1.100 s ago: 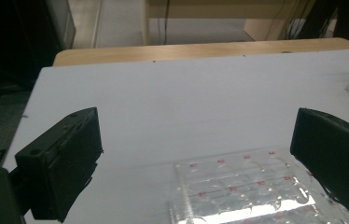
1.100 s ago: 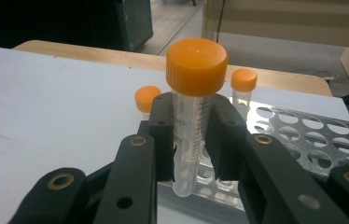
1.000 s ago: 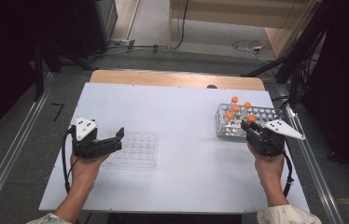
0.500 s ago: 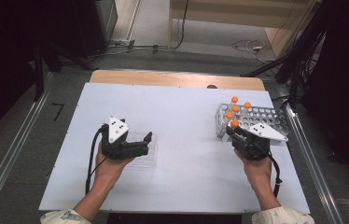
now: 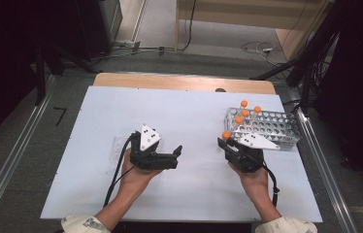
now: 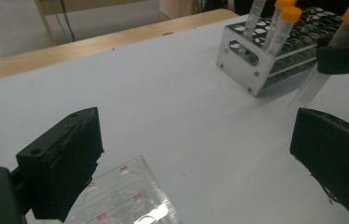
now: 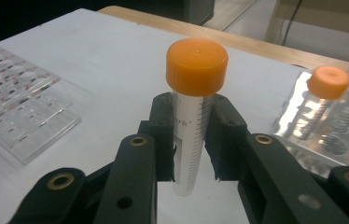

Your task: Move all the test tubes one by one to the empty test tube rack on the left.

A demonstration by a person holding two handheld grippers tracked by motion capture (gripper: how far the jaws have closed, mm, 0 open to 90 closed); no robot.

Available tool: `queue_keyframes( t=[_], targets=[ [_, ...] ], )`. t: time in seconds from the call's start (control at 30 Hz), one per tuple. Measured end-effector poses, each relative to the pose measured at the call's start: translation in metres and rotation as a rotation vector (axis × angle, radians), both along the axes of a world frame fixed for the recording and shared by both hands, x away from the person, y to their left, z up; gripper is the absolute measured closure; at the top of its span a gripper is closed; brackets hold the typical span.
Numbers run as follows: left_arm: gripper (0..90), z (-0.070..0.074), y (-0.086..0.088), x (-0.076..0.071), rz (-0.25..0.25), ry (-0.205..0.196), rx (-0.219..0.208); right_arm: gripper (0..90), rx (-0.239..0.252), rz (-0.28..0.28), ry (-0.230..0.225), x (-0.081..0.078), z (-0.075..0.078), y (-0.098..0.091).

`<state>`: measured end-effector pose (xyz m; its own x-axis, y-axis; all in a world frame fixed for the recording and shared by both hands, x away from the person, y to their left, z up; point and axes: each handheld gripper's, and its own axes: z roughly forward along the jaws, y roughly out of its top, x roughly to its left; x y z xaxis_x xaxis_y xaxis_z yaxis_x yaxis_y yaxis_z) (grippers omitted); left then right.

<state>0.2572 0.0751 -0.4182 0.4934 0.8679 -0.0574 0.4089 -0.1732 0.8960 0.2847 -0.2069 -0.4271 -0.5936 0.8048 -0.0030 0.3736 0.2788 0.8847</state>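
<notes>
So the right gripper [image 7: 189, 140] is clamped on one of the orange-capped tubes [image 7: 192, 116], pads squeezing the clear barrel from both sides just under the cap. In the right gripper view the tube stands pretty much upright, long axis vertical, cap at 12 o'clock and the bottom end dropping toward the white table [image 5: 189, 111] between the jaws. Whether the tip touches the table or hangs above it, can't tell.

In the high view that tube's cap [image 5: 226, 135] sits just off the near-left corner of the metal rack [image 5: 272, 127], which is at roughly 2 o'clock from the right gripper [image 5: 229, 144] and holds four more capped tubes in its far-left holes.

The left gripper [image 5: 175, 154] has its jaws wide apart with nothing between them. Its own view shows the held tube [image 6: 336, 51] off at about 1 o'clock, beyond its right jaw, with the clear well plate [image 6: 126, 196] lying flat on the table right under its left jaw.

The relation that matters: the tube lies at about 3 o'clock from the open left fingers across bare table in the high view, standing vertical while those jaws point level at it. Looks like a handoff or a two-handed uncap is coming. The left hand would need to close the gap and line its jaws across the cap or barrel, not along it.
</notes>
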Motion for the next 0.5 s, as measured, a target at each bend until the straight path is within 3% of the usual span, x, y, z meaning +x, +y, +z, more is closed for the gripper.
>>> queue_keyframes(
  t=[0.13,0.4,0.5],
  targets=[
    [3.3,-0.002,-0.009,0.001,-0.030,0.006,-0.003,71.2,-0.011,0.027,0.007,-0.003,-0.003,0.008],
    [6.9,0.001,-0.018,-0.002,-0.066,-0.028,-0.041,71.2,-0.026,0.076,0.018,-0.007,-0.010,0.023],
    [9.1,0.001,-0.023,-0.003,-0.081,-0.041,-0.037,71.2,-0.036,0.107,0.033,-0.010,-0.016,0.032]
  ],
)
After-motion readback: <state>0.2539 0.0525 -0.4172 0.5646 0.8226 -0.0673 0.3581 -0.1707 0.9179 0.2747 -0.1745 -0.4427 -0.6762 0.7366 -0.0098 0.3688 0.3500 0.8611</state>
